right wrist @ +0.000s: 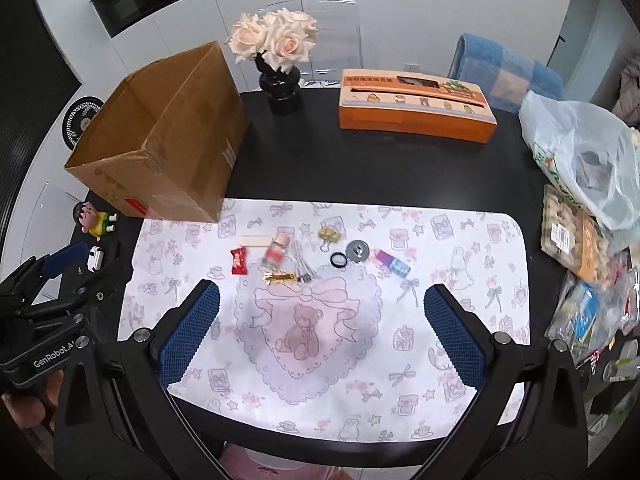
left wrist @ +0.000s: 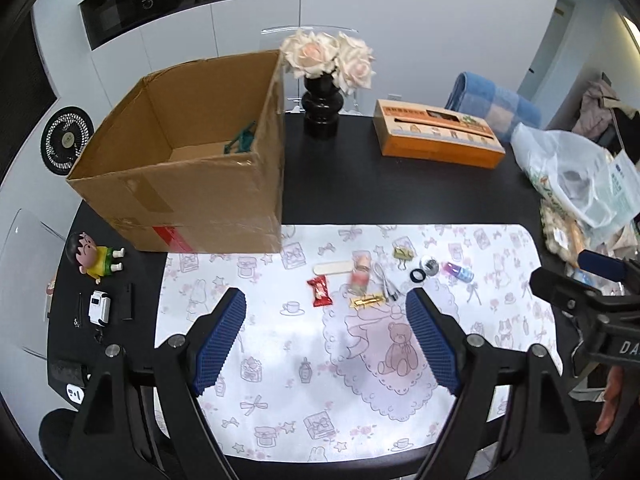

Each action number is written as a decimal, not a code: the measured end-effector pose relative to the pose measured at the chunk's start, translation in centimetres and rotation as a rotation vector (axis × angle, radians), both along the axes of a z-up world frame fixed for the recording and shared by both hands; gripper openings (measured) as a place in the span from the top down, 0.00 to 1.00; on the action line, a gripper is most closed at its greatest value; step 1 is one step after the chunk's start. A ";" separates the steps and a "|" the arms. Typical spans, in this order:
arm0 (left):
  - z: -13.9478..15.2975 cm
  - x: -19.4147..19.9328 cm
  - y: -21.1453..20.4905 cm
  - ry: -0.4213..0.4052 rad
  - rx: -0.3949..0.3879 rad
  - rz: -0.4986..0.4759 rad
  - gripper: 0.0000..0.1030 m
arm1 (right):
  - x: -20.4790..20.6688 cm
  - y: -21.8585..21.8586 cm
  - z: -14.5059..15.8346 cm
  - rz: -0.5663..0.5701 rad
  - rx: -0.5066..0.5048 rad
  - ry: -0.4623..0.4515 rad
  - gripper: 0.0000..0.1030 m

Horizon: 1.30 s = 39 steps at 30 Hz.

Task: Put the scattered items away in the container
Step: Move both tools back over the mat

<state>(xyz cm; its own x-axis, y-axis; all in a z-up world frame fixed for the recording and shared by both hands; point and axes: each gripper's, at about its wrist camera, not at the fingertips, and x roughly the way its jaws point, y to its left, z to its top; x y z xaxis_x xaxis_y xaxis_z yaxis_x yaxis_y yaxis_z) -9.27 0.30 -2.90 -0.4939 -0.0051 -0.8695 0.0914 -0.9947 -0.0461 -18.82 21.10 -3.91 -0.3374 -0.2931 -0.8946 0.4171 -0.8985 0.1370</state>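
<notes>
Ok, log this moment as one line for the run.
left claw open, empty | right claw open, empty | small items scattered on mat | cardboard box upright, open

A black vase (right wrist: 280,90) of pale roses (right wrist: 274,38) stands at the back of the dark surface (right wrist: 400,172); an orange tissue box (right wrist: 416,104) lies to its right; a plastic bag (right wrist: 580,160) slumps at the right edge; a cartoon figurine (left wrist: 94,258) lies at the left.

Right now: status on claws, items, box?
Left claw and right claw open, empty, above mat. Scattered items, red candy included, on mat. Cardboard box open, path clear.
</notes>
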 end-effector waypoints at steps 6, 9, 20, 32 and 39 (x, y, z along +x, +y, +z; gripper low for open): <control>-0.3 0.7 1.0 0.006 0.002 0.007 0.21 | 0.0 1.0 -0.9 -0.009 -0.001 -0.011 0.00; -0.6 0.7 1.0 0.010 -0.008 0.023 0.21 | -0.1 1.0 -1.5 -0.005 0.002 -0.016 0.00; -3.9 -0.4 1.1 -0.029 -0.005 0.038 0.21 | -1.3 1.4 -4.2 0.007 0.008 -0.030 0.00; -8.6 -2.5 1.4 -0.052 -0.034 0.077 0.21 | -3.9 1.2 -8.8 0.050 0.042 -0.031 0.00; -11.5 -4.6 1.5 -0.082 -0.022 0.066 0.21 | -6.3 0.9 -12.9 0.074 0.031 -0.067 0.00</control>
<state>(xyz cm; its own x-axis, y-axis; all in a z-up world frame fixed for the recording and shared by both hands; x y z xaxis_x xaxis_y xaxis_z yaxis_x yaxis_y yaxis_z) -13.84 1.76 -14.40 -0.4194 -0.0546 -0.9062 0.1592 -0.9871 -0.0142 -25.13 22.05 -16.78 -0.2547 -0.2865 -0.9236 0.4731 -0.8699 0.1394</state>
